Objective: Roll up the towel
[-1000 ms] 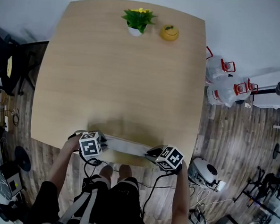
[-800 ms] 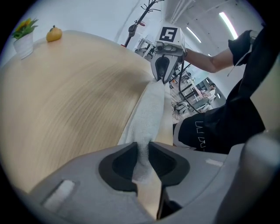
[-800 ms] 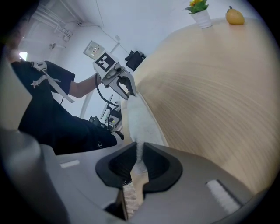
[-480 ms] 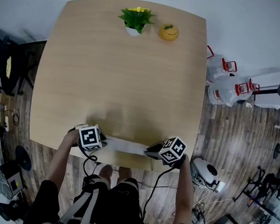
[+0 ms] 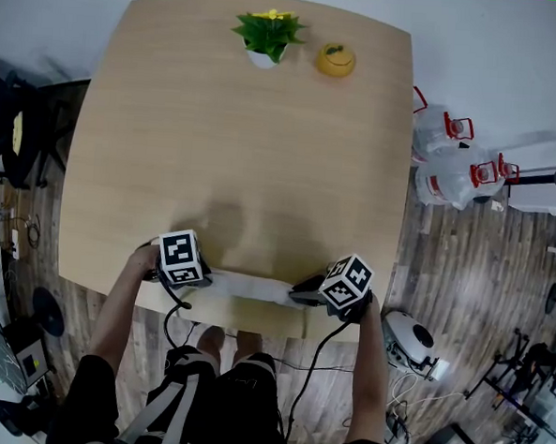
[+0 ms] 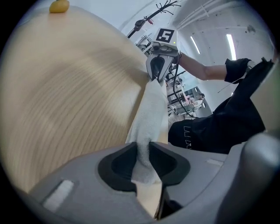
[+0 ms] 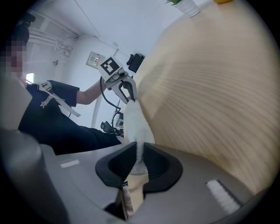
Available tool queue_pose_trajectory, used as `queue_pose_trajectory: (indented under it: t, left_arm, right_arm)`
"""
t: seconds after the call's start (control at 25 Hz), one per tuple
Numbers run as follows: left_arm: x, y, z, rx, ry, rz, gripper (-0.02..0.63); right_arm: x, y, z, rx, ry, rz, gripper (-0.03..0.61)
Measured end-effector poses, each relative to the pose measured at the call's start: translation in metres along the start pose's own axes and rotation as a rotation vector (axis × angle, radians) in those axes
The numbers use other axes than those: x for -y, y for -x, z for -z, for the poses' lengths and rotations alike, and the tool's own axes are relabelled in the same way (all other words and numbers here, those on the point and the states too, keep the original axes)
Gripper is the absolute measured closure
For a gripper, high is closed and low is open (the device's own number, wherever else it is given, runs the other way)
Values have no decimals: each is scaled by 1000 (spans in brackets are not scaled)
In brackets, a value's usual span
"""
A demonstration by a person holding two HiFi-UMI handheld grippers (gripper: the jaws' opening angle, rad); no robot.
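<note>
The white towel (image 5: 250, 287) is a narrow strip lying along the near edge of the wooden table (image 5: 235, 157), stretched between both grippers. My left gripper (image 5: 207, 278) is shut on its left end, with cloth bunched between the black pads (image 6: 164, 164). My right gripper (image 5: 297, 291) is shut on the right end. In the left gripper view the towel (image 6: 151, 113) runs away to the right gripper (image 6: 157, 72). In the right gripper view the towel (image 7: 135, 124) leads to the left gripper (image 7: 126, 92). Both grippers point down towards the tabletop.
A potted green plant (image 5: 266, 35) and a yellow round object (image 5: 336, 60) stand at the far edge of the table. White jugs with red caps (image 5: 446, 161) and cables sit on the floor to the right. The person's legs are just under the near edge.
Both grippers have tilted, their marker cubes now sitting farther over the table. The right gripper has shifted a little to the right. The towel stays pinched at both ends.
</note>
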State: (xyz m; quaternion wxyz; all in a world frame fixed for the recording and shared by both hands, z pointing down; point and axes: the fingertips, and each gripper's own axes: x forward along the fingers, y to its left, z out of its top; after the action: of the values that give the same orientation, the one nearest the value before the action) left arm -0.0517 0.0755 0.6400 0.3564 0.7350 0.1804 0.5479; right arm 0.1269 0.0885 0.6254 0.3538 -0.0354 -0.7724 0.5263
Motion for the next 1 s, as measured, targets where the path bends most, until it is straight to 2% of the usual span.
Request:
queue_pose_trajectory:
  t: [0.28, 0.44, 0.64, 0.76, 0.84, 1.0]
  left_arm:
    - [-1, 0, -1, 20, 9, 2, 511]
    - [-2, 1, -1, 26, -8, -48, 505]
    - [-6, 8, -1, 24, -25, -177, 461]
    - [-13, 12, 0, 17, -30, -274, 399]
    - [-16, 14, 0, 8, -48, -331, 346]
    - [-21, 32, -7, 59, -111, -504, 322]
  right_arm:
    - [0, 0, 0, 6, 5, -3, 520]
    - [-2, 2, 0, 20, 66, 57, 504]
    - [-3, 9, -2, 68, 175, 225, 367]
    - [-6, 11, -2, 102, 197, 284, 297]
    - [-9, 13, -5, 135, 215, 326, 278]
    - [-21, 20, -12, 204, 256, 410, 264]
